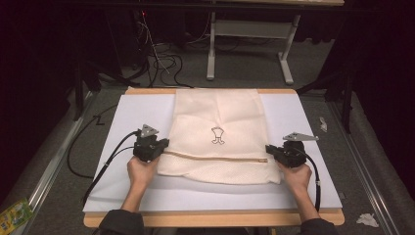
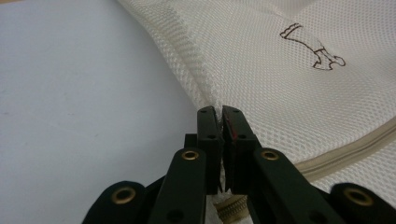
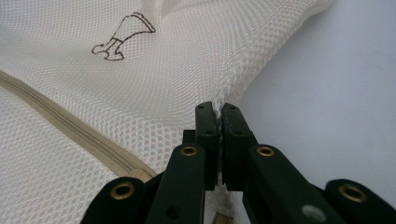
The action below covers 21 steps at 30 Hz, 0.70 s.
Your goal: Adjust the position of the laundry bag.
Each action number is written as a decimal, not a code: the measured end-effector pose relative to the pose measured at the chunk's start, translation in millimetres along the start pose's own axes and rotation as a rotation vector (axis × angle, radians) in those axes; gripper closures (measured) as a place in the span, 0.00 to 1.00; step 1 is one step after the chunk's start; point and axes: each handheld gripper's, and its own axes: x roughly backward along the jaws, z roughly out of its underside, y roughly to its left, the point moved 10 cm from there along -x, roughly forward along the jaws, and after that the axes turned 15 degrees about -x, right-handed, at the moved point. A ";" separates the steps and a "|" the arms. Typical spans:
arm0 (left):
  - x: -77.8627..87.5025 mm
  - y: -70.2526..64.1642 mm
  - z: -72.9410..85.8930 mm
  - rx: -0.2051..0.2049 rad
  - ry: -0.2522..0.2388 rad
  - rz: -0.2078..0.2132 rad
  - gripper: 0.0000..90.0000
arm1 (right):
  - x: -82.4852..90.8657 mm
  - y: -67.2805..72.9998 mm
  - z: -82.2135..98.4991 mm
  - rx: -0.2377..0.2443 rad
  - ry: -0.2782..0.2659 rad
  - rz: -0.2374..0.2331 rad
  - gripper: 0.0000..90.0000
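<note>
A cream mesh laundry bag (image 1: 218, 122) lies flat on the white board (image 1: 127, 122), with a tan zipper (image 1: 215, 157) running across it and a small dark emblem (image 1: 218, 135) in its middle. My left gripper (image 1: 165, 145) is shut on the bag's left edge beside the zipper end; the mesh edge (image 2: 212, 100) is pinched between the black jaws of the left gripper (image 2: 219, 112). My right gripper (image 1: 268, 150) is shut on the bag's right edge, and the mesh seam (image 3: 219, 95) is squeezed in the jaws of the right gripper (image 3: 218, 108). The zipper (image 3: 70, 128) passes to the left of them.
The board rests on a wooden table (image 1: 210, 219) whose front edge is near the person's forearms. Bare white board (image 1: 313, 122) lies on both sides of the bag. Cables (image 1: 161, 61) and a metal frame leg (image 1: 211, 49) stand on the floor behind the table.
</note>
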 end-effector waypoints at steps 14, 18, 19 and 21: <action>11.0 -3.7 28.5 -0.009 0.007 -0.019 0.95 | -1.8 14.3 12.2 0.013 -0.002 -0.021 0.98; 11.7 -6.4 35.0 -0.008 0.014 -0.019 0.95 | -2.1 13.8 15.8 0.014 0.001 -0.020 0.98; 11.6 -7.4 37.2 -0.012 0.021 -0.017 0.95 | -2.2 13.8 17.4 0.009 0.003 -0.021 0.98; 11.1 -9.2 41.6 -0.032 0.034 -0.029 0.94 | -2.7 14.4 21.0 0.014 0.006 -0.014 0.98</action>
